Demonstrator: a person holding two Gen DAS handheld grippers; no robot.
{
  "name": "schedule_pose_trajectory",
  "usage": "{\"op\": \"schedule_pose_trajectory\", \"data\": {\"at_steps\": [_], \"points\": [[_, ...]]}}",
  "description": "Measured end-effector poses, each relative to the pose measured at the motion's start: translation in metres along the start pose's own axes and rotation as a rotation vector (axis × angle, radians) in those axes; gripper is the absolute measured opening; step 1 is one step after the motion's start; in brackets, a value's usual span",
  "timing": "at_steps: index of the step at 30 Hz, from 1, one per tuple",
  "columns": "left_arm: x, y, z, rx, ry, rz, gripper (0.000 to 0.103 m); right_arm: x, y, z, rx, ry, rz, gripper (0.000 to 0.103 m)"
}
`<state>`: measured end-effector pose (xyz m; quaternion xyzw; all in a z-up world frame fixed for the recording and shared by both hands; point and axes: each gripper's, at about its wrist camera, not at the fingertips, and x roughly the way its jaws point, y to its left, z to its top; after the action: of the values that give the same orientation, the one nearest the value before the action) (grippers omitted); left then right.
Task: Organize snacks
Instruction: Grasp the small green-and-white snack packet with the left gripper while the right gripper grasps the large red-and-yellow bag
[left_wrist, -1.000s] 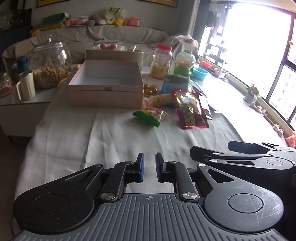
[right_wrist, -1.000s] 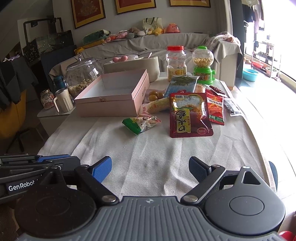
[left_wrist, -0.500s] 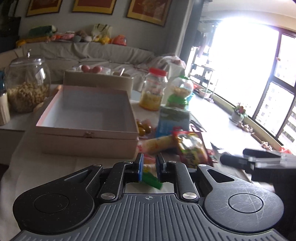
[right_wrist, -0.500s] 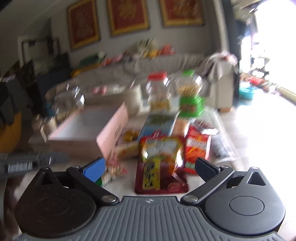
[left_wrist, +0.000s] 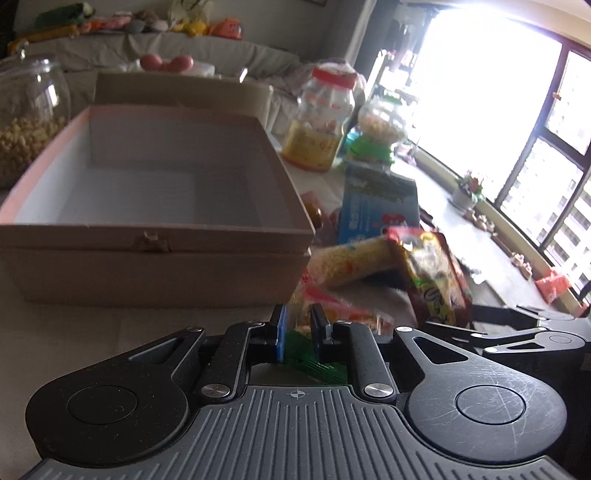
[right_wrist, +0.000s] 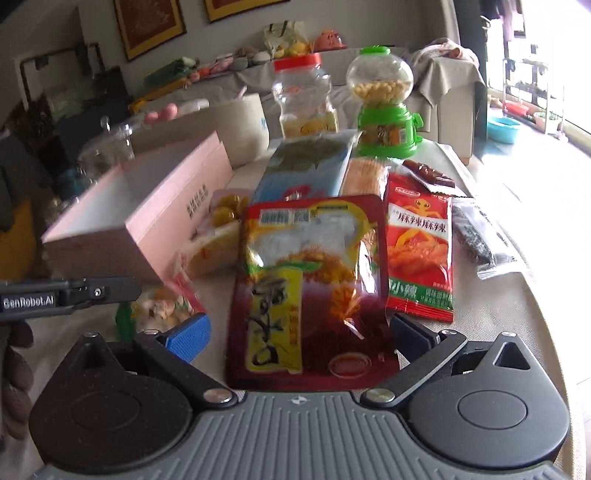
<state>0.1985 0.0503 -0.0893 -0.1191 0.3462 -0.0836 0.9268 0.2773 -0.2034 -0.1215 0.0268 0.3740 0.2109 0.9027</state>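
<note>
Both tongs have been brought up beside the box (left_wrist: 155, 206): left tongs (left_wrist: 297, 334) nearly pressed together around the green packet (left_wrist: 314, 363), right tongs (right_wrist: 295, 332) spread around the red bag (right_wrist: 310, 288), neither yet lifted

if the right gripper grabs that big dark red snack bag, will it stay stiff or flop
The dark red snack bag looks like thin, glossy film, so it will probably sag and may slip. Its loose pieces probably shift downward. The open right gripper straddles its lower end.
</note>
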Motion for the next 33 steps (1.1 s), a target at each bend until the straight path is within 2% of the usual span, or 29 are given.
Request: {"op": "schedule_pose_trajectory", "data": {"at_steps": [3, 7, 14, 20, 24, 27, 30, 33], "points": [[0.002, -0.001, -0.001, 0.02, 0.006, -0.024, 0.017, 0.002, 0.007, -0.001, -0.025, 0.008, -0.017, 0.103], [0.004, -0.003, 0.001, 0.031, 0.057, -0.126, 0.017, 0.009, 0.017, 0.001, -0.071, 0.028, -0.063, 0.103], [0.0, -0.002, -0.007, -0.01, 0.056, -0.143, 0.017, 0.006, 0.043, -0.007, -0.214, 0.003, -0.121, 0.103], [-0.021, 0.002, -0.021, -0.039, 0.05, -0.127, 0.018, -0.007, 0.06, -0.016, -0.247, -0.006, -0.107, 0.103], [-0.039, 0.004, -0.03, -0.041, 0.045, -0.13, 0.018, -0.013, 0.077, -0.023, -0.302, -0.043, -0.174, 0.103], [-0.053, 0.004, -0.034, -0.044, 0.031, -0.129, 0.018, -0.024, 0.084, -0.027, -0.326, -0.048, -0.136, 0.103], [-0.055, 0.013, -0.032, -0.099, 0.011, -0.1, 0.018, -0.035, 0.079, -0.028, -0.296, -0.07, -0.141, 0.103], [-0.049, 0.025, -0.029, -0.169, 0.011, -0.076, 0.018, -0.042, 0.062, -0.023, -0.19, -0.068, -0.125, 0.103]]}}
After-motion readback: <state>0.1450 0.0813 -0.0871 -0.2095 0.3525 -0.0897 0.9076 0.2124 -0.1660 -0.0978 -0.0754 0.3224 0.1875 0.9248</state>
